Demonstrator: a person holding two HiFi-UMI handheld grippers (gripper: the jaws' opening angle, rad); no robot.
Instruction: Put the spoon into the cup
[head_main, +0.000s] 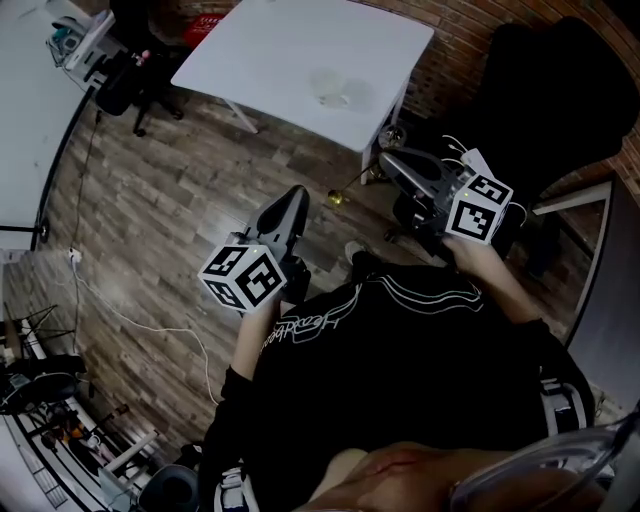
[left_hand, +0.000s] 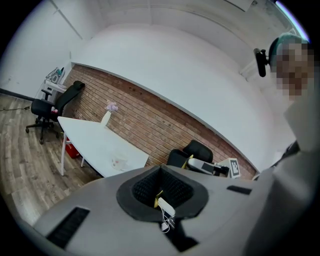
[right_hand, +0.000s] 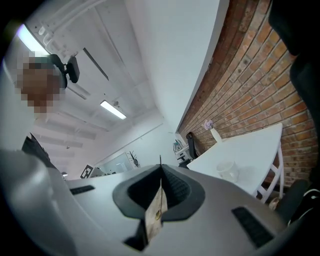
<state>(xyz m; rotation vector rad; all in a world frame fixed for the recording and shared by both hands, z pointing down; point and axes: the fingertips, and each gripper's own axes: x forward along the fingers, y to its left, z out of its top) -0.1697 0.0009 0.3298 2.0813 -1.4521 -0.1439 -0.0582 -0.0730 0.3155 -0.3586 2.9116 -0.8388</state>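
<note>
A clear cup (head_main: 332, 89) stands near the front edge of a white table (head_main: 270, 50), well ahead of both grippers. The same cup shows small in the left gripper view (left_hand: 119, 161) and the right gripper view (right_hand: 228, 170). A pale shape lies beside it, too faint to tell as a spoon. My left gripper (head_main: 296, 195) hangs over the wooden floor, jaws together with nothing in them (left_hand: 160, 170). My right gripper (head_main: 386, 158) is held near the table's corner, also shut and empty (right_hand: 160, 169).
A large black office chair (head_main: 560, 100) stands right of the table by a brick wall (left_hand: 150, 125). Another black chair (head_main: 128, 78) stands at the far left. A white cable (head_main: 140, 322) runs across the floor. A vase with a flower (left_hand: 106, 116) sits at the table's far end.
</note>
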